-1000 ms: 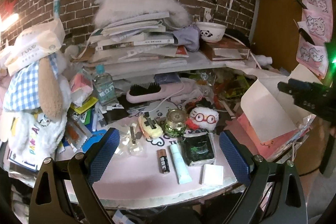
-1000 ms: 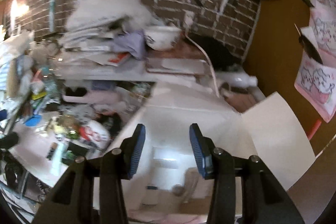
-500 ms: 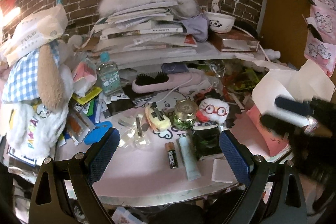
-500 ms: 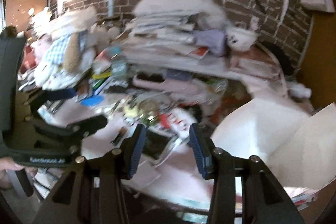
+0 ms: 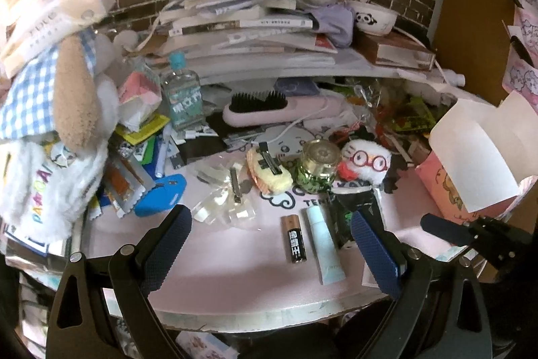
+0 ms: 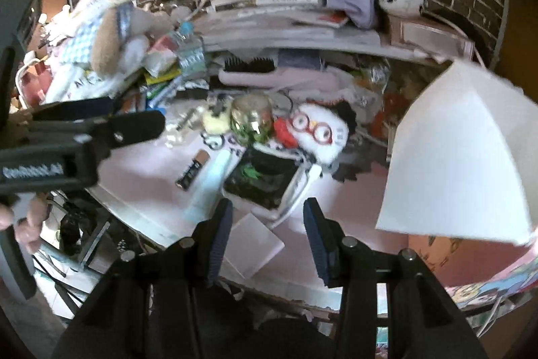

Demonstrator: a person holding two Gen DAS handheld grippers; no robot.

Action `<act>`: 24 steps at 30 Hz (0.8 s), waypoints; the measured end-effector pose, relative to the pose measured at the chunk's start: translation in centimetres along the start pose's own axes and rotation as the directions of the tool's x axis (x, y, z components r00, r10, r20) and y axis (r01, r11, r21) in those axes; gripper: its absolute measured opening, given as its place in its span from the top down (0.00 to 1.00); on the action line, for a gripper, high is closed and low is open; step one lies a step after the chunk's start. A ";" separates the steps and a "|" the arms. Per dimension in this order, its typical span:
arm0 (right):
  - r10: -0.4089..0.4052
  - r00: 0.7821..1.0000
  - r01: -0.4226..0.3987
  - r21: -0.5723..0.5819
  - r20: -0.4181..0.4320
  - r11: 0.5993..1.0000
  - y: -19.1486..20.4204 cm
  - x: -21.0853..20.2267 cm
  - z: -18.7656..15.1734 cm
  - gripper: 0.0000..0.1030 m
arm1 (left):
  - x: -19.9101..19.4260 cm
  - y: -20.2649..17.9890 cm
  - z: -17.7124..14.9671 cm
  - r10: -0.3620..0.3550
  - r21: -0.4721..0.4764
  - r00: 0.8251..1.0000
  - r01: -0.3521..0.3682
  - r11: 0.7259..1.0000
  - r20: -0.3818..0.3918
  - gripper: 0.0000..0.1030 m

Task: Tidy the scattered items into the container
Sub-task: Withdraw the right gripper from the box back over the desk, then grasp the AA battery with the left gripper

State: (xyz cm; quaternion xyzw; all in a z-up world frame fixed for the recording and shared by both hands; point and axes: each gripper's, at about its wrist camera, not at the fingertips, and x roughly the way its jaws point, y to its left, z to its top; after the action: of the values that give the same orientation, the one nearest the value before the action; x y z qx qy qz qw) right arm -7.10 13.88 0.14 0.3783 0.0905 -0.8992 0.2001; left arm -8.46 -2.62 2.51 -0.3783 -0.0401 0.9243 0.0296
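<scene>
Far left we see a plush rabbit [image 5: 50, 110] in blue gingham slumped over loose packets, a blue case [image 5: 161, 195] at its foot. Next right, a clear bottle [image 5: 183, 96] stands upright, with a pink hairbrush [image 5: 269, 110] lying bristles up behind the pink table [image 5: 218, 275].

Left gripper [image 5: 270, 244] hangs over the near table edge, jaws spread wide, nothing between them. In the gap beyond lie crumpled clear wrappers [image 5: 222, 204] with a hair clip [image 5: 236, 185], then a battery [image 5: 295, 243] and a pale blue tube [image 5: 324, 246] side by side, not touching. Behind those: a yellow soap-like piece [image 5: 269, 170], a gold-lidded jar [image 5: 319, 165], and a white plush with red glasses [image 5: 364, 160], near each other in 1 row. A dark green packet [image 5: 349, 211] sits partly behind the left gripper's right finger.

Right gripper [image 6: 267, 241] hovers low over the table's near edge, jaws partly apart, holding nothing; a white card [image 6: 252, 244] lies flat just under its left finger, and the dark green packet sits just ahead.

Far right, the container [image 5: 470, 157], a pink box with white flaps up, stands open at the table's right edge, well apart from the battery. Its inside is hidden from us.
</scene>
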 end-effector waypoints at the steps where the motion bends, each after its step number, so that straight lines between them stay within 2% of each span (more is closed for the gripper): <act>1: -0.013 1.000 0.013 0.001 -0.001 1.000 -0.1 0.3 -0.3 0.61 | 0.2 -0.1 -0.1 -0.001 0.006 1.000 0.001 1.000 -0.006 0.08; 6: -0.018 1.000 0.018 0.026 -0.024 0.999 -0.9 1.4 -1.0 0.61 | 1.5 -0.7 -0.9 -0.018 0.037 0.999 0.020 0.999 -0.035 0.09; 8: -0.018 0.999 0.019 0.031 -0.027 0.999 -1.2 1.5 -1.2 0.61 | 2.0 -0.8 -1.0 -0.032 0.038 0.999 0.033 0.999 -0.040 0.19; 9: -0.018 0.999 0.019 0.031 -0.028 0.999 -1.2 1.6 -1.2 0.61 | 2.2 -0.9 -1.1 -0.039 0.038 0.998 0.041 0.998 -0.048 0.29; 10: -0.019 0.999 0.020 0.031 -0.028 0.999 -1.2 1.6 -1.2 0.61 | 2.6 -0.9 -1.2 -0.041 0.039 0.997 0.043 0.998 -0.063 0.33; 12: -0.021 0.999 0.022 0.033 -0.027 0.999 -1.3 1.6 -1.3 0.61 | 3.3 -1.1 -1.3 -0.029 0.049 0.997 0.033 0.998 -0.078 0.34; 15: -0.028 0.999 0.029 0.038 -0.023 0.999 -1.5 1.7 -1.3 0.61 | 4.0 -1.3 -1.6 -0.043 0.056 0.994 0.049 0.997 -0.101 0.53; 20: -0.025 0.999 0.026 0.052 -0.023 0.998 -1.8 1.7 -1.3 0.61 | 5.0 -1.6 -2.0 -0.045 0.073 0.991 0.054 0.996 -0.127 0.63; 22: -0.025 0.999 0.026 0.052 -0.022 0.998 -1.8 1.8 -1.3 0.61 | 5.2 -1.7 -2.1 -0.037 0.083 0.990 0.049 0.995 -0.133 0.79; 24: -0.023 1.000 0.024 0.054 -0.022 0.998 -1.9 1.8 -1.4 0.61 | 5.6 -1.8 -2.2 -0.036 0.087 0.989 0.049 0.995 -0.143 0.80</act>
State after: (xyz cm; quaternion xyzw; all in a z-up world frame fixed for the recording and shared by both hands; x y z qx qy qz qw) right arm -8.16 15.49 -2.05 0.3921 0.0726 -0.8995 0.1784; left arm -10.85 -0.28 -2.76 -0.4403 -0.0043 0.8951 0.0692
